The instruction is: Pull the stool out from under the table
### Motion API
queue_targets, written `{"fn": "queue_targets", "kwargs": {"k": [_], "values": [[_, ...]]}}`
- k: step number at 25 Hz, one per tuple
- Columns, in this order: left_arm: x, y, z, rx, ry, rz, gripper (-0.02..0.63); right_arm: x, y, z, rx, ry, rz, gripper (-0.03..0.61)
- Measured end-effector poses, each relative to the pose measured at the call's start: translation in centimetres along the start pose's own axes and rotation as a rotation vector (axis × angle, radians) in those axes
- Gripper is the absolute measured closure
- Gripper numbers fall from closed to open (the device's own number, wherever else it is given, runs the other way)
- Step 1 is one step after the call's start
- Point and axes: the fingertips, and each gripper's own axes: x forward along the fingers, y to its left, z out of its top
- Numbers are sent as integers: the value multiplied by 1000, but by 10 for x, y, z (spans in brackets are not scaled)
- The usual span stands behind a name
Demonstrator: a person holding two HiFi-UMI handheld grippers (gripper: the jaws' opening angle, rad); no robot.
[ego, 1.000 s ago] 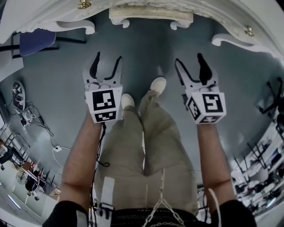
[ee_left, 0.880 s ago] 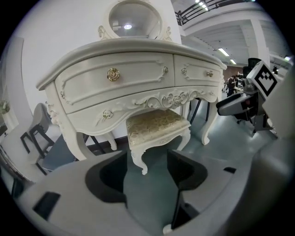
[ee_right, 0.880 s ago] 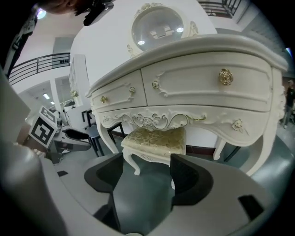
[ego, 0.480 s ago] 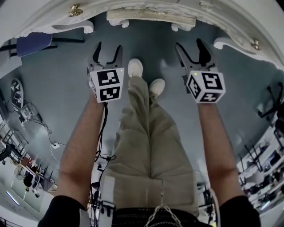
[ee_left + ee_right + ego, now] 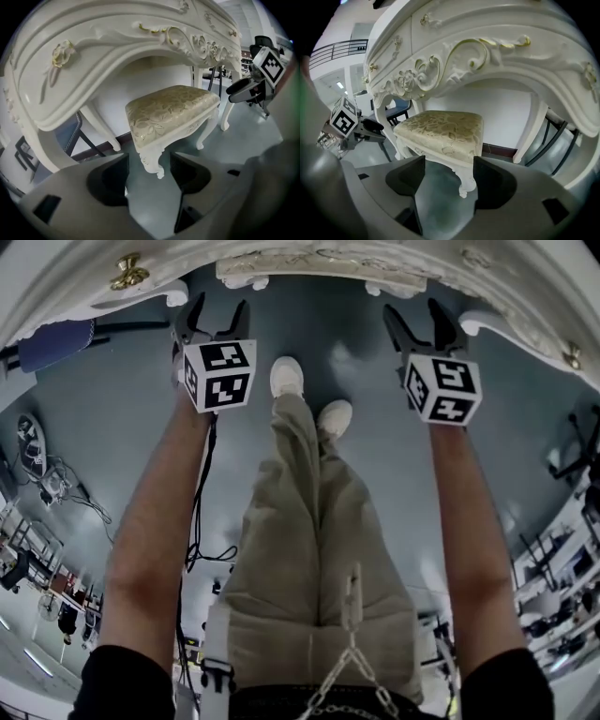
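Observation:
A cream stool (image 5: 169, 110) with a gold-patterned cushion and carved legs stands under the ornate white dressing table (image 5: 108, 42). In the head view only its front rail (image 5: 309, 276) shows at the top edge. My left gripper (image 5: 214, 317) is open, its jaws either side of the stool's near left leg (image 5: 152, 159) without touching it. In the right gripper view the stool (image 5: 443, 130) sits close ahead, and my right gripper (image 5: 422, 322) is open in front of its near right leg (image 5: 465, 180). Neither gripper holds anything.
The table's curved legs (image 5: 532, 126) stand at both sides of the stool. A dark blue chair (image 5: 52, 338) sits to the left beyond the table. The person's legs and white shoes (image 5: 305, 395) stand between the two grippers on the grey floor (image 5: 122, 427).
Both grippers have moved forward and lower toward the stool, now close to its front legs. The person has stepped closer to the table. Both grippers stay open.

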Motion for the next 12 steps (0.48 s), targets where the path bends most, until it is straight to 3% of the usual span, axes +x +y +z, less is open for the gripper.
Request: {"fn": "queue_targets", "kwargs": {"k": [8, 12], "values": [[35, 9, 9, 97, 14, 17, 339, 31, -24, -12, -118, 80, -87, 282], [54, 3, 16, 159, 32, -16, 328, 48, -33, -15, -191, 141, -112, 270]]}}
